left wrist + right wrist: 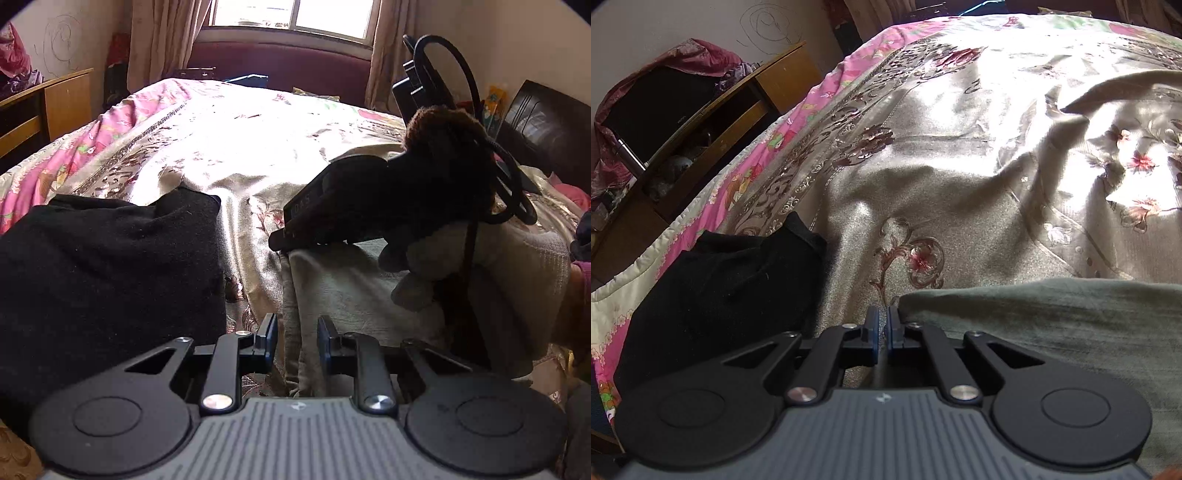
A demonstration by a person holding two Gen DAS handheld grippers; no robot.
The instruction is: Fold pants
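In the left wrist view, the left gripper [296,341] is seen partly open, its blue pads straddling the folded edge of the grey-green pants [347,291] without visibly pressing on it. The pants are spread on the floral bedspread [236,147], beside a black garment [110,273]. The right gripper [280,242], held by a gloved hand [436,266], rests at the pants' far edge.

In the right wrist view, the right gripper [882,332] is seen closed at the pants' [1052,332] corner; whether cloth is pinched cannot be told.
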